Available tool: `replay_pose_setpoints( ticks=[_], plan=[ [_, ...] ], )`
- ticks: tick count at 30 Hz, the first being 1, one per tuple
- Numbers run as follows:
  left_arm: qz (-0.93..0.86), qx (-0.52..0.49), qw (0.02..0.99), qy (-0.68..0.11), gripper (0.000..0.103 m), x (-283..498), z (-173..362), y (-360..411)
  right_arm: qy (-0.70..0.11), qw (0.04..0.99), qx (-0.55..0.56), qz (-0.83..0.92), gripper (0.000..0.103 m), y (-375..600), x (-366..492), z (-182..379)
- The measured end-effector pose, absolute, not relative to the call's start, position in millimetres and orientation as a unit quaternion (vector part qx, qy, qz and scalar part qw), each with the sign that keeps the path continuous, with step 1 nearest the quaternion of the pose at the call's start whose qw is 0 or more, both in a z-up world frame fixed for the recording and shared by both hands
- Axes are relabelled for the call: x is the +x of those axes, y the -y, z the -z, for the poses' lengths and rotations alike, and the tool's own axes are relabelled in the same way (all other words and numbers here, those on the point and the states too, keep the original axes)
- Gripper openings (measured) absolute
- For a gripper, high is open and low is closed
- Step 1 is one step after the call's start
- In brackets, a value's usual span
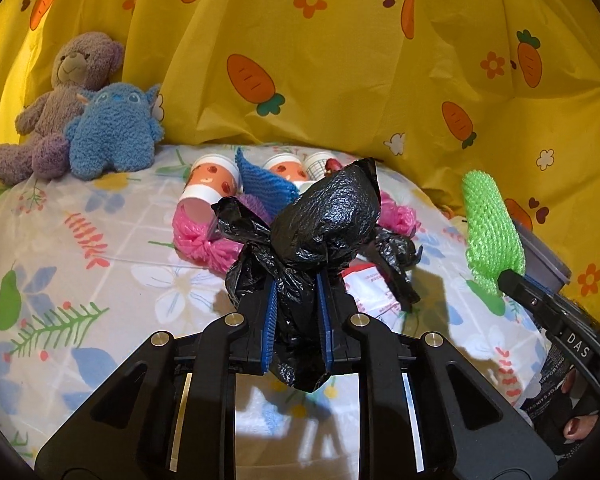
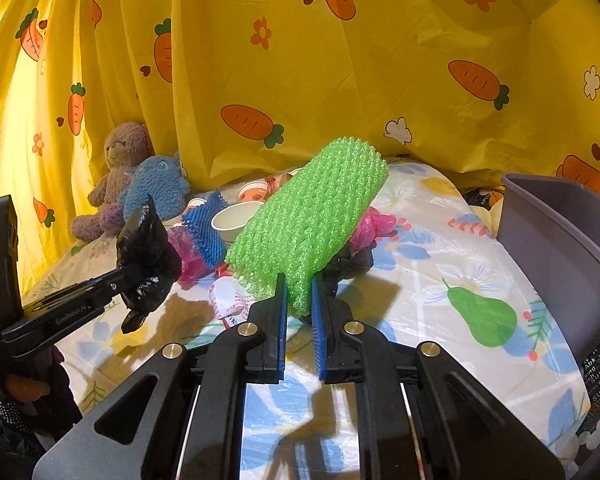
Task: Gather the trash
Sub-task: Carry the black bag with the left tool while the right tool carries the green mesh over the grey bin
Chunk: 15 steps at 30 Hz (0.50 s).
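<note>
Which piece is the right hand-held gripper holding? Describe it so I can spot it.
Look above the floral sheet, left of the grey bin. The right hand-held gripper pinches a green foam net sleeve. It is the only bright green mesh piece; the nearby nets are blue and pink.

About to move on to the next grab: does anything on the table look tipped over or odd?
Yes. An orange-patterned paper cup lies on its side in the trash pile, mouth facing the camera, next to a blue foam net. A white cup stands upright. Nothing looks spilled.
</note>
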State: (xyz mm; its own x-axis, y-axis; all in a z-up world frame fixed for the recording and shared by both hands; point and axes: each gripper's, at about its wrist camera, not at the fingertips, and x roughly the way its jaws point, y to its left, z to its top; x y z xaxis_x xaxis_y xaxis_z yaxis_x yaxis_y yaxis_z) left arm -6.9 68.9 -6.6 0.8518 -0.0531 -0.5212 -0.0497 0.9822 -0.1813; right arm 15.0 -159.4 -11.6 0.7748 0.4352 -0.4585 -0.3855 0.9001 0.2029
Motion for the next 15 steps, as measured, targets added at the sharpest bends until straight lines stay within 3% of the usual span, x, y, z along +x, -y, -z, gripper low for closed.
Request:
replay_pose_setpoints(
  ticks=[15],
  plan=[
    [0.112,-0.061,0.965,-0.23,0.017,4,-46,37,-0.233,0.961,0.055,-0.14,0.012,228,4,-4]
  ],
)
